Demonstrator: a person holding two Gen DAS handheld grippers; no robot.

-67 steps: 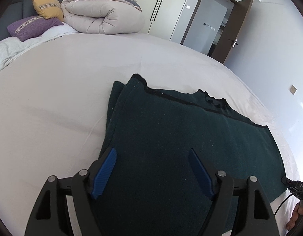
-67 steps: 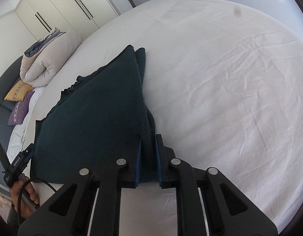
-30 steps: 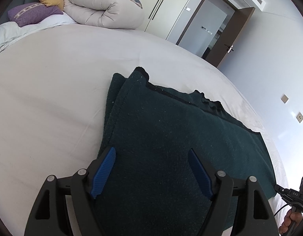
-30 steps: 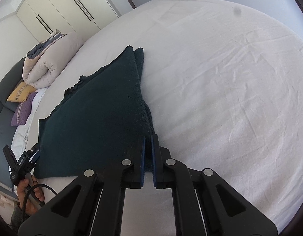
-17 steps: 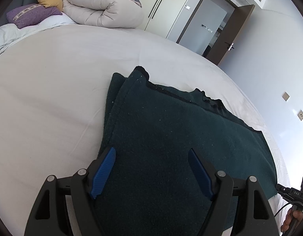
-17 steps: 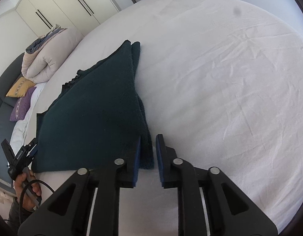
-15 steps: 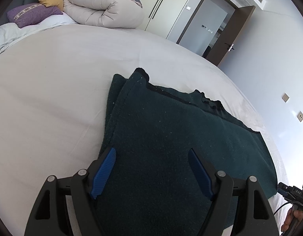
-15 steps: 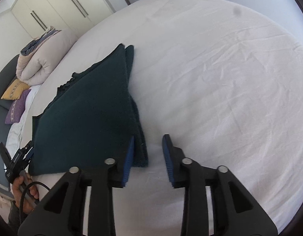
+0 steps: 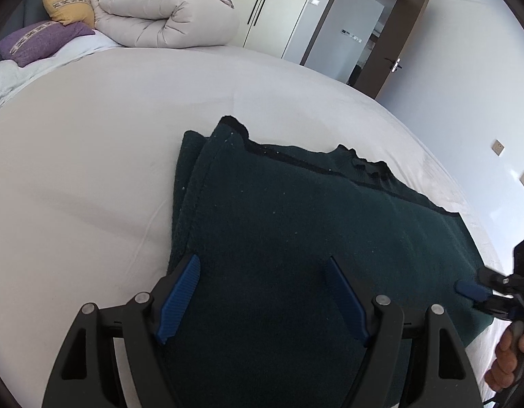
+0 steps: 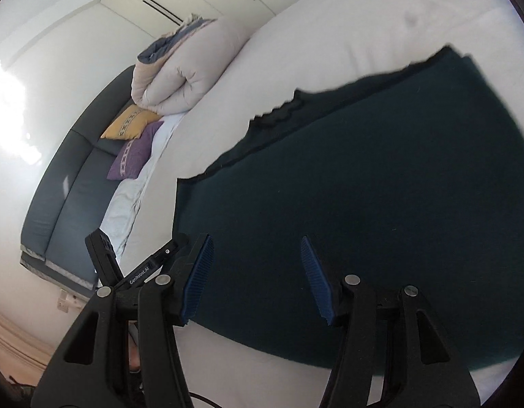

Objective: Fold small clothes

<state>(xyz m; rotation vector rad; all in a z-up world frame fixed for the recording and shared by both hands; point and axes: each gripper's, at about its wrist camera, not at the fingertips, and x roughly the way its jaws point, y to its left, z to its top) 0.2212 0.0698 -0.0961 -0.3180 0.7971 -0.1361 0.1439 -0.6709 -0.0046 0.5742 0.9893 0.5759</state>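
A dark green knit garment lies folded flat on the white bed sheet, its doubled edge at the left. My left gripper hovers open over the garment's near left part, its blue pads apart and gripping nothing. In the right wrist view the garment fills the middle and right. My right gripper hangs over its near edge with its jaws opening; no cloth is pinched between the pads. The right gripper's blue fingertip also shows at the garment's right corner, held by a hand.
A rolled beige duvet and yellow and purple pillows lie at the head of the bed. A dark headboard runs along the left. A doorway with an open brown door stands beyond the bed.
My right gripper was shut on the garment's near corner, then opened, let it go and swung left along the near edge. The left gripper has stayed open in place.
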